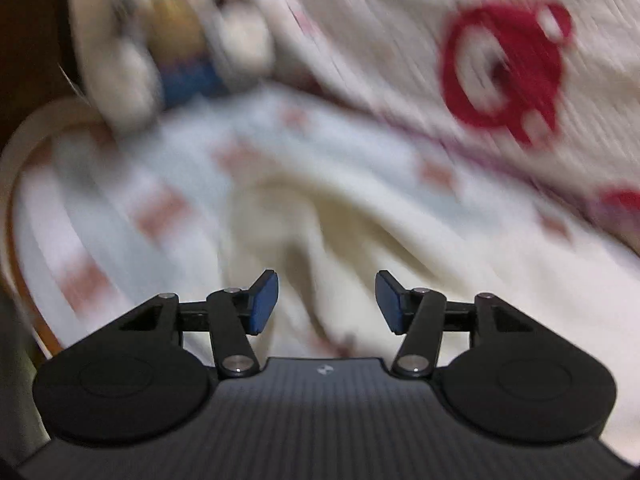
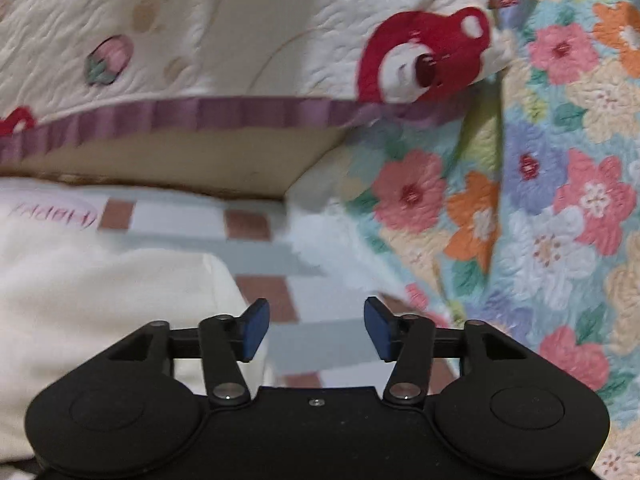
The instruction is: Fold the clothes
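Both my left tongs (image 1: 326, 304) and right tongs (image 2: 316, 330) stood wide and empty over the rumpled cream cotton garment (image 2: 100, 280); a clean fold, I judged, needed matched edge grips.

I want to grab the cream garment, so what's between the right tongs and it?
Nothing: in the right wrist view, the open right tongs hover over the checked sheet, with the cream garment directly beside their left finger.

A flowered quilt (image 2: 560, 200) fills the right side. Far off lies a cream quilt (image 2: 240, 32) with red bears and a purple edge, over a checked sheet (image 2: 256, 248). A blurred soft toy (image 1: 180, 48) sits far left.
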Tool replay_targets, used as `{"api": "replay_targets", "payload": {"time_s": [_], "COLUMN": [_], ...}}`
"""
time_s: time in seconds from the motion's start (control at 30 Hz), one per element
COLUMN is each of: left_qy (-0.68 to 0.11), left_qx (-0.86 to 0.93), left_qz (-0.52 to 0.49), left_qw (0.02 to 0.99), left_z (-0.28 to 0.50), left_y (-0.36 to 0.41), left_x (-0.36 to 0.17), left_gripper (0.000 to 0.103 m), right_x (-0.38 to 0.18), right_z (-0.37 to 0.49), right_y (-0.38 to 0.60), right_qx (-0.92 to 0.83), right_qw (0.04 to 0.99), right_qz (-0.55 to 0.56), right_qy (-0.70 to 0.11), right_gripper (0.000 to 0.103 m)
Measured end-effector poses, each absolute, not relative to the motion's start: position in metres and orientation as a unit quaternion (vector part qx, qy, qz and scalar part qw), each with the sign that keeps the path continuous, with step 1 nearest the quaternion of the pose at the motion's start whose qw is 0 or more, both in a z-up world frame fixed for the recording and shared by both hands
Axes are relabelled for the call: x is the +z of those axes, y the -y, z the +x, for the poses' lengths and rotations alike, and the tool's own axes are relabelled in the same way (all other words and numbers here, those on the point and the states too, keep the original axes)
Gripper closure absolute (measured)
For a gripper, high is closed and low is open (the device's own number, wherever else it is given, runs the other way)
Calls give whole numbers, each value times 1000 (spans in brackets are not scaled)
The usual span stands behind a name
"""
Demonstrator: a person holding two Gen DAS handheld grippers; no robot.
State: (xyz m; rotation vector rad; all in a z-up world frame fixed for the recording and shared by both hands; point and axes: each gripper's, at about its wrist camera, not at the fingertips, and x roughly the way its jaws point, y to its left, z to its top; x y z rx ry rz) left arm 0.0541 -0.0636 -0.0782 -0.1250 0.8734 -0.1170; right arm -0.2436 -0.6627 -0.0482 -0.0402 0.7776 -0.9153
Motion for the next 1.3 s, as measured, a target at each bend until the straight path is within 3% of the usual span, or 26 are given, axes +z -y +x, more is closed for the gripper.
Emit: {"api": "replay_targets", "payload": {"time_s": [0.17,0.3,0.47,0.63,0.83,1.0,1.1,1.2,1.3], "left_qy": [-470,-478,-480,-481,-442,-383,-436,-430,-438], "left_qx": [-152,-229,-282,-286,-260,-286,-254,-249,-262], "left_qz": [-86,-81,-14,-107,13,-56,-53,-54,-78], "left_qw": [865,844,830,822,858,877,862,866,856], "left_z": [19,15,17,35,22,-4,-29,-72,-110], "left_y": [102,120,116,110,140,121,119,116,116], "left_x": [-106,-122,-131,-139,-125,-85,-85,-72,-59], "left_gripper": [49,49,45,43,44,42,42,42,41], "right_x": [-56,-67,-78,-66,-52,-60,-76,-80,-78], "right_z": [-214,-167,-98,-135,-185,-311,-368,-399,-395], "right_y": [642,625,597,557,508,490,490,491,487], "right_qx": [-363,-295,-199,-153,-99,-142,-187,-176,-154], "right_qw": [866,896,916,913,906,920,904,895,898], "right_qz": [18,48,66,66,65,108,193,289,292], "right_qy": [-345,-329,-343,-372,-406,-348,-333,-290,-292], "right_gripper": [37,37,37,37,37,32,29,29,29]}}
